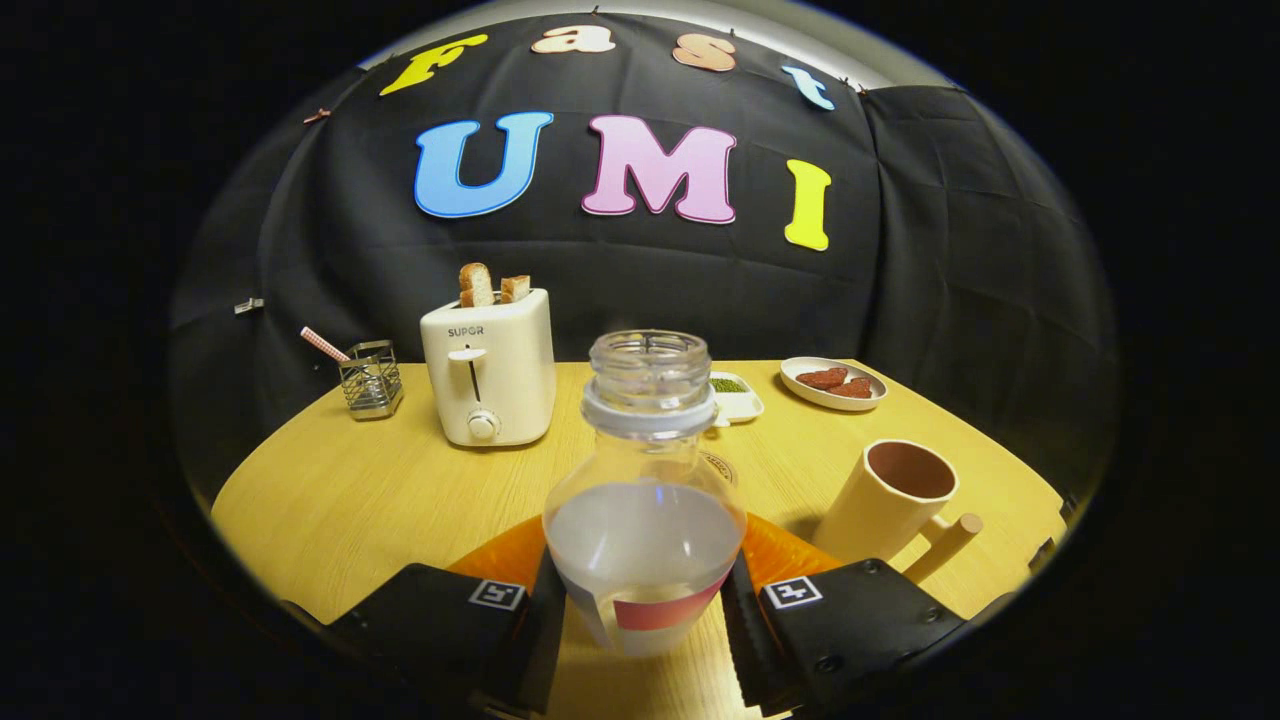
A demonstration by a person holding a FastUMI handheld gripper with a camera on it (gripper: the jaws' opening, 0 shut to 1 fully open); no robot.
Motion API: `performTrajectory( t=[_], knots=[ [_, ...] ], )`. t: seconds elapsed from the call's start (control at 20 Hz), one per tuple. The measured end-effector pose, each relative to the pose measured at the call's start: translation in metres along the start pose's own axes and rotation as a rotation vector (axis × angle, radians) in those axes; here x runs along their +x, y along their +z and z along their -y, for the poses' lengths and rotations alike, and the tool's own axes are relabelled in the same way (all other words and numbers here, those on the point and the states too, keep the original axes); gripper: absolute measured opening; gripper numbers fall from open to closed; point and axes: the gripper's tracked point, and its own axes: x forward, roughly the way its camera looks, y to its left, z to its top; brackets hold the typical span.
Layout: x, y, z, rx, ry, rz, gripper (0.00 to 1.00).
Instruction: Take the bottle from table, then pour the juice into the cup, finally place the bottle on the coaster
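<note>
Two black fingers [742, 630] of the gripper [640, 625] sit on each side of the bottle [645, 520], and both press on its lower part, so the gripper is pinching the bottle. The fingers are spread just as wide as the bottle.

The bottle is clear glass and stands up straight between the fingers. It has no cap, so its mouth is open. A pale liquid fills the round lower part about halfway. A red and white label wraps the bottom.

A little ahead of the right finger stands a cream cup [890, 500] with a handle that points toward the gripper. It leans a bit in this round view. I cannot tell if anything is in the cup; the inside looks brown.

Just beyond the bottle, a round coaster [722, 467] peeks out on the wooden table [330, 490].

Farther ahead to the left is a white toaster [488, 370] with two pieces of toast [476, 285] sticking up. Left of it is a small wire basket [370, 378] with a striped stick in it.

Beyond the bottle to the right is a small white dish [735, 398] with something green. Farther right is an oval plate [832, 384] with reddish pieces on it.
</note>
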Motion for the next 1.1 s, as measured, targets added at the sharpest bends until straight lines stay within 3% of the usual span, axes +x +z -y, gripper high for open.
performTrajectory(
  t=[0.6, 0.9, 1.1],
  knots=[
    [-0.023, 0.057, 0.009, 0.39, 0.048, -0.016, 0.71],
    [-0.026, 0.082, 0.019, 0.617, 0.188, -0.073, 0.71],
    [-0.027, 0.091, 0.025, 0.69, 0.279, -0.132, 0.71]
  ],
)
